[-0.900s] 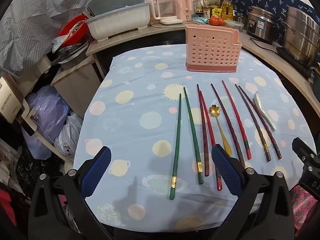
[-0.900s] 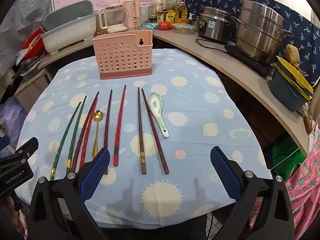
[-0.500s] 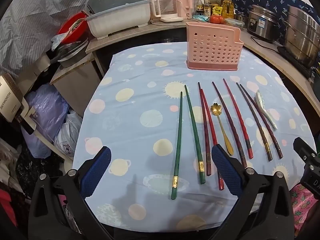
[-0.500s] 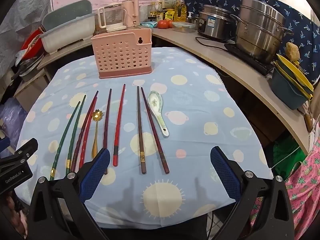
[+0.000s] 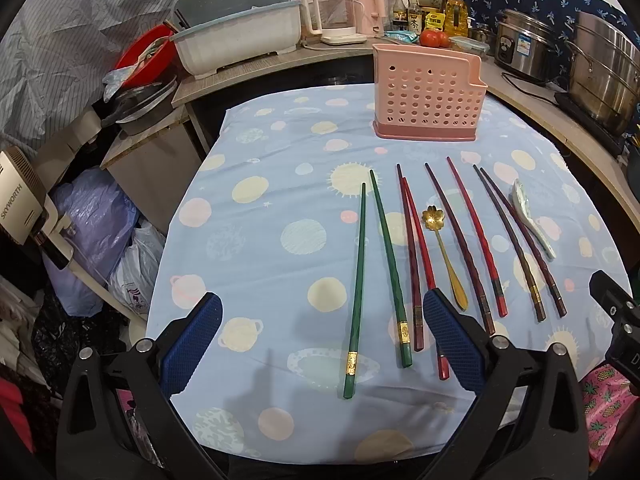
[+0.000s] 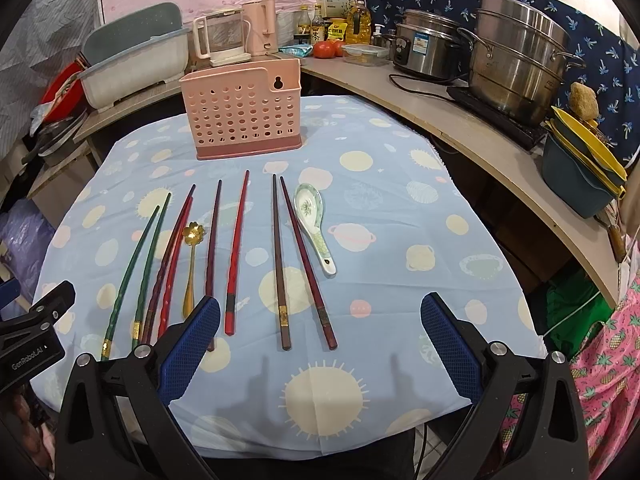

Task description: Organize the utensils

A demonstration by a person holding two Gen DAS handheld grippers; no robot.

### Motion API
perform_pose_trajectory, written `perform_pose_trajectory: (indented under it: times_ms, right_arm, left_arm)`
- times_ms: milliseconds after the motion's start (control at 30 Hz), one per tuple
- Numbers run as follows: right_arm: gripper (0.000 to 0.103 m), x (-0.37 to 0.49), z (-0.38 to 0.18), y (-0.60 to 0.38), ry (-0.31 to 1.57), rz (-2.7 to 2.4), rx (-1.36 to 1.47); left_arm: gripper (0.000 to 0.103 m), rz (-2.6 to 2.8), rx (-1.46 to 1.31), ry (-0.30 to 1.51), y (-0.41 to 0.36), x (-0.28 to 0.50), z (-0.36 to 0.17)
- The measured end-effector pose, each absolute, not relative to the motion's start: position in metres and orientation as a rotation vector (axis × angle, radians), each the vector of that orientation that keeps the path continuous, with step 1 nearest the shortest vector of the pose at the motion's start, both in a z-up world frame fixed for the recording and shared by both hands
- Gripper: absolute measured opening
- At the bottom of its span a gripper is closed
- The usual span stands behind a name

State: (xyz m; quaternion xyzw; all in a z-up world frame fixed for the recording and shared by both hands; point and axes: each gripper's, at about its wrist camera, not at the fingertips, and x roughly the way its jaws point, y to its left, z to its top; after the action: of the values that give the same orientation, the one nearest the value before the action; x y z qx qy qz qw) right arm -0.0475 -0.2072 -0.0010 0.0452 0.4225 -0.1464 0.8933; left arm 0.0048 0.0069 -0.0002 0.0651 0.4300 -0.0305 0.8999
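Both claws wide, empty, above near ends of chopsticks (image 6: 278, 264).

Bright overhead light, soft shadows, sharp centre, edges bent and dark.

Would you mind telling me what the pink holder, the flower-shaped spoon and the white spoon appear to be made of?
The pink holder looks like matte moulded plastic: uniform colour, thin walls, rows of punched round holes. The flower-shaped spoon seems to be gold-toned metal, judging by its bright reflective sheen. The white spoon is probably glazed ceramic, glossy with a painted green pattern, though melamine cannot be ruled out.
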Motion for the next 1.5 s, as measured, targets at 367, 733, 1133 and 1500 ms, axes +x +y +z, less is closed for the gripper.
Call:
perform_pose_trajectory:
  times_ms: [367,733,1133,1500]
  right_arm:
    - [0.096,-0.048,0.0,-0.207,0.873,-0.304,0.094]
    - [0.096,-0.047,0.002,-0.207,0.87,-0.305,0.094]
    - [0.096,-0.046,0.002,-0.207,0.871,-0.306,0.093]
    - [0.096,-0.044,0.003,-0.207,0.87,-0.308,0.094]
  left_arm:
    - [0.096,-0.06,0.135,0.896,0.006,0.005,-0.003]
    - [0.096,-0.056,0.123,0.902,0.007,0.006,-0.004]
    - [0.096,-0.055,0.122,0.903,0.009,0.007,-0.005]
    - [0.096,-0.056,0.12,0.905,0.01,0.008,-0.006]
